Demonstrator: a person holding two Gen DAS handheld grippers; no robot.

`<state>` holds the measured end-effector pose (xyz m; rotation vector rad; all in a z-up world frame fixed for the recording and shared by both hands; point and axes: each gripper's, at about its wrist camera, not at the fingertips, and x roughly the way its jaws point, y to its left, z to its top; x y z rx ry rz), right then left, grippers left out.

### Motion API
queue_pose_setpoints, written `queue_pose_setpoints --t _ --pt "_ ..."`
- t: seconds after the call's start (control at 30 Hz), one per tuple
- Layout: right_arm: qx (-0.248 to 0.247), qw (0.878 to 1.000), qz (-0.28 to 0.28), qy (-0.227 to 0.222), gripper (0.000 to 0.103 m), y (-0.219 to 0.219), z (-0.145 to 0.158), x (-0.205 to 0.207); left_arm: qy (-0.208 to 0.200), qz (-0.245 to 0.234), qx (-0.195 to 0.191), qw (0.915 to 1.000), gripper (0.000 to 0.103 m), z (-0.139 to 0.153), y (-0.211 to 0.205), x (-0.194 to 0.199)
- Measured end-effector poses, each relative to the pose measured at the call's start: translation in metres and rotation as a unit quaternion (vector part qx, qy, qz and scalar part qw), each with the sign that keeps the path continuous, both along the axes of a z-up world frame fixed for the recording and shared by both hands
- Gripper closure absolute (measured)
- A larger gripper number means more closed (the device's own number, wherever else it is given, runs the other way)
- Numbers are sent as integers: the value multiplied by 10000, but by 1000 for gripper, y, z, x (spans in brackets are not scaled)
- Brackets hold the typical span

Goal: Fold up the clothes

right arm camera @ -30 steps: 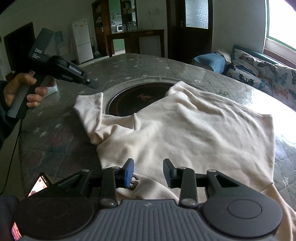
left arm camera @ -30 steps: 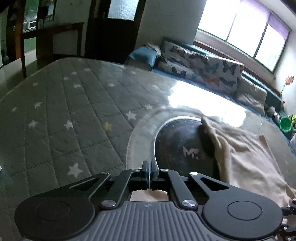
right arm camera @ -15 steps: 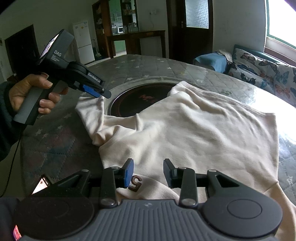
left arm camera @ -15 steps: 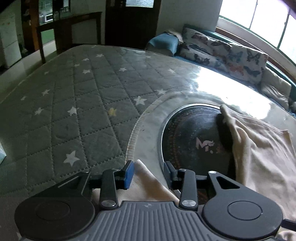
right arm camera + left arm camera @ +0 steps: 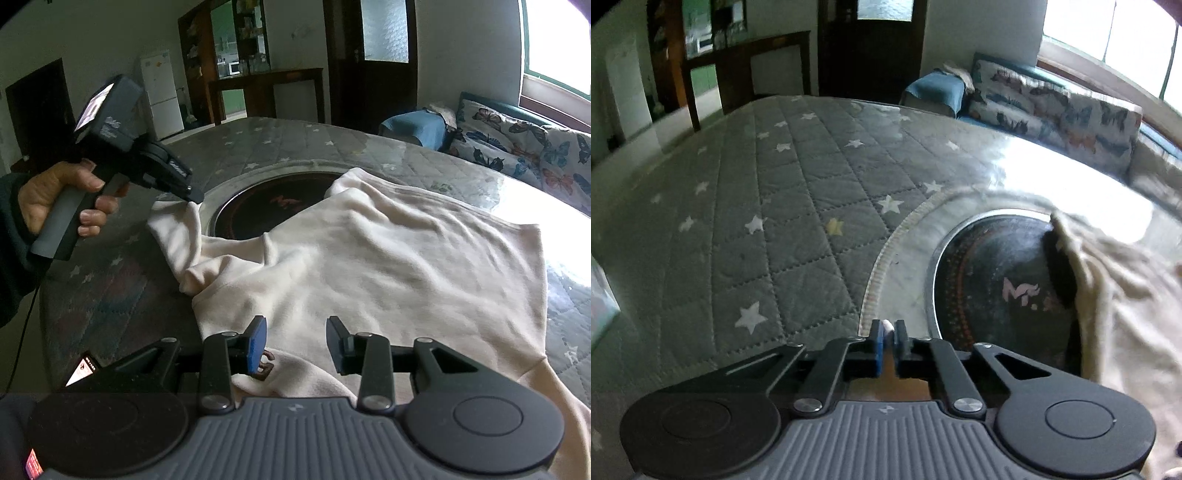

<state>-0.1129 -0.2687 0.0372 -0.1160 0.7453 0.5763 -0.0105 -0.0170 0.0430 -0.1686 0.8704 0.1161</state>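
A cream sweater [image 5: 388,258] lies spread across a round table covered by a grey quilted cloth with white stars [image 5: 768,236]. Part of the garment drapes over the dark circular hob [image 5: 273,210] set in the table's middle. One sleeve [image 5: 177,236] stretches out to the left, its cuff at the left edge of the hob's metal ring.

The left gripper [image 5: 888,341] has its jaws pressed together on that sleeve's cuff; a small sliver of pale fabric shows between the blue pads in the left wrist view. In the right wrist view the same gripper [image 5: 194,197] meets the cuff with its tip, held by a person's hand [image 5: 62,199] in a dark sleeve at the far left.

The right gripper [image 5: 297,343] hovers over the near edge of the sweater with its jaws spread partway. Fabric lies below the gap, and the pads do not seem to press on it, though the angle makes contact hard to judge. A small dark printed mark [image 5: 264,365] sits just beside the left pad.

Beyond the table on the right stands a sofa with butterfly-print cushions [image 5: 517,147], below a bright window.
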Motion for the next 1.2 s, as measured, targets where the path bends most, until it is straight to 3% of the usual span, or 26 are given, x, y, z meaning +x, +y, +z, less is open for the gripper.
queue_pose_setpoints --t 0.23,0.43,0.5,0.63,0.83,0.93,1.07,1.2 --pt "-25 10000 -8 -45 67 -1 3 -1 -934 -206 -571 9938 99 27 30 -58" --pt "-104 9999 31 -55 67 2 5 0 -1332 -396 -1238 9825 99 28 69 -111" --pt "-127 9999 42 -45 67 2 5 1 -1326 -544 -1168 9828 99 22 73 -127" --pt "-187 9998 60 -9 67 4 4 1 -865 -874 -1002 9873 99 3 74 -147" --pt "-224 9997 118 -30 67 7 6 0 -312 -1296 -768 9881 95 -4 74 -148" --pt "-210 9997 105 -51 67 7 7 0 -368 -1268 -741 9885 84 3 78 -145" --pt "-210 9997 111 -35 67 7 7 0 -563 -1128 -635 9900 62 11 82 -144" --pt "-194 9997 126 -17 67 8 6 0 -513 -907 -655 9924 56 7 92 -128"
